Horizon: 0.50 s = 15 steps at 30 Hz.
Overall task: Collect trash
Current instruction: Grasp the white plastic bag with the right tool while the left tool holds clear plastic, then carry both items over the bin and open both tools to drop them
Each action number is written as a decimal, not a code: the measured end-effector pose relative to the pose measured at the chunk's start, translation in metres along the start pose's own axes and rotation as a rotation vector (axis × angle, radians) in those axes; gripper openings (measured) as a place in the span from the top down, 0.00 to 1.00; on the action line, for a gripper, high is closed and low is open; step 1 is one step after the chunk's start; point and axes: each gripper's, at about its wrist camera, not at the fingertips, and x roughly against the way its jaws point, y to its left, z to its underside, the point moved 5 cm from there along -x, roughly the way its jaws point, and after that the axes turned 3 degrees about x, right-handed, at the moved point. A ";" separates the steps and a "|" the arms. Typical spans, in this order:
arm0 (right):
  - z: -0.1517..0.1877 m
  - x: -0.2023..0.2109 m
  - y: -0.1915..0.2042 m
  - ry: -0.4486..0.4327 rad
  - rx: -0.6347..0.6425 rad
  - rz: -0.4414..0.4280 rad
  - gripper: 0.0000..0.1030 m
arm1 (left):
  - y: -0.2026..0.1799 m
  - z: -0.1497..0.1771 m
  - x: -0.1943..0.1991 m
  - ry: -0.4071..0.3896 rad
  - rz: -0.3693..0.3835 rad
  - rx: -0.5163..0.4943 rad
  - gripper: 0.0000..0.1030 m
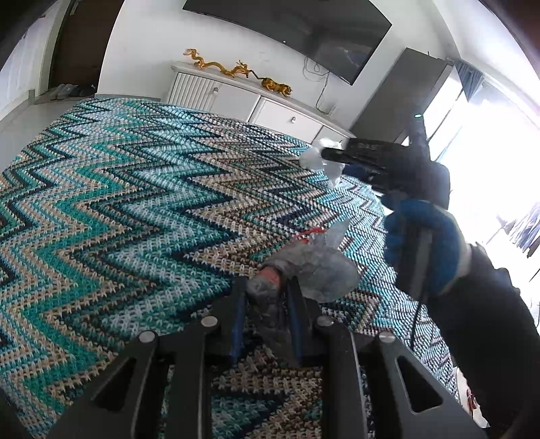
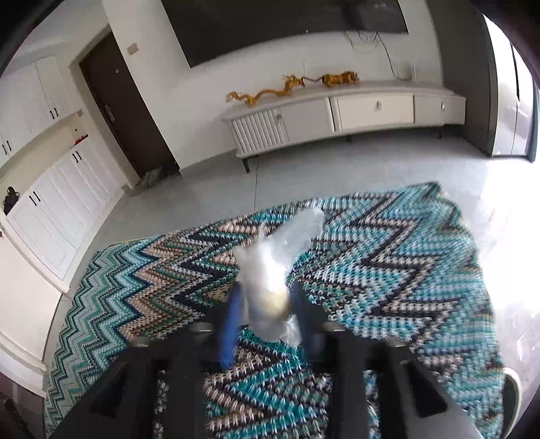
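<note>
Trash pinched in left gripper — another wrapper between right gripper's jaws.

Blurred wrapper between tool fingers

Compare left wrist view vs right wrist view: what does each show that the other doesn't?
Left wrist only: the left gripper shut on a crumpled wrapper with red on it, plus the right gripper from the side, a blue-gloved hand holding it, and a bright window.

Right wrist only: the right gripper's blue fingers either side of a clear plastic bag, white cupboards, a dark door, bare floor.

Both: the zigzag rug, TV, white cabinet with golden figurines.
</note>
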 end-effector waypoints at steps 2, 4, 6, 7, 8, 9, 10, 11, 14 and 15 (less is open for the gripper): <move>0.000 -0.005 0.000 -0.004 0.000 0.000 0.37 | -0.001 0.000 -0.001 0.001 0.006 -0.001 0.79; -0.003 -0.013 -0.003 -0.001 -0.001 -0.006 0.37 | -0.003 0.000 -0.001 0.002 0.012 -0.003 0.79; -0.006 -0.021 -0.004 0.004 -0.001 0.001 0.37 | -0.005 -0.001 -0.002 0.003 0.015 -0.003 0.79; -0.008 -0.026 -0.005 0.008 -0.001 0.012 0.37 | -0.005 -0.002 -0.003 0.004 0.017 -0.002 0.79; -0.008 -0.031 -0.006 0.019 -0.005 0.021 0.38 | -0.005 -0.002 -0.004 0.004 0.018 -0.001 0.79; -0.008 -0.035 -0.008 0.027 -0.014 0.027 0.51 | -0.005 -0.002 -0.004 0.004 0.019 0.001 0.79; -0.007 -0.037 -0.010 0.028 -0.020 0.028 0.65 | -0.005 -0.003 -0.005 0.005 0.020 0.003 0.79; -0.006 -0.036 -0.010 0.023 -0.021 0.028 0.67 | -0.005 -0.003 -0.006 0.006 0.021 0.005 0.79; -0.003 -0.028 -0.009 0.019 0.002 0.028 0.70 | -0.005 -0.004 -0.008 0.009 0.025 0.001 0.79; 0.000 -0.020 -0.008 0.018 0.004 0.016 0.71 | -0.006 -0.004 -0.008 0.009 0.026 -0.003 0.79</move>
